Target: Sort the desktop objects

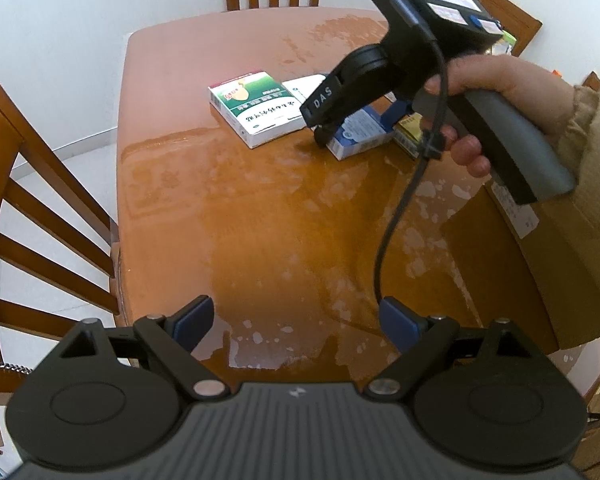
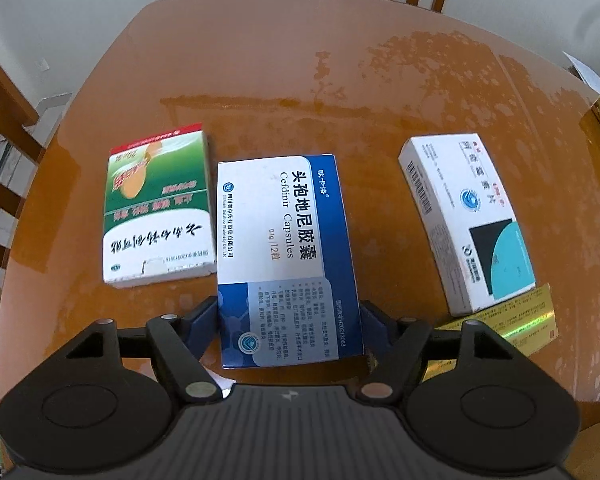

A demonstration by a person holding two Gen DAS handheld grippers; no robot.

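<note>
Blue-white capsule box (image 2: 286, 256) flat on table (image 2: 260, 80), sits between right gripper (image 2: 290, 330) pads, pads at its sides, likely gripping for pickup. Green box (image 2: 158, 208) just left of it, white box (image 2: 466, 220) right. Left gripper (image 1: 296, 322) open, empty, waiting.

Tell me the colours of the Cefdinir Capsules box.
White and blue Cefdinir Capsules box, clearest in the right wrist view.
</note>
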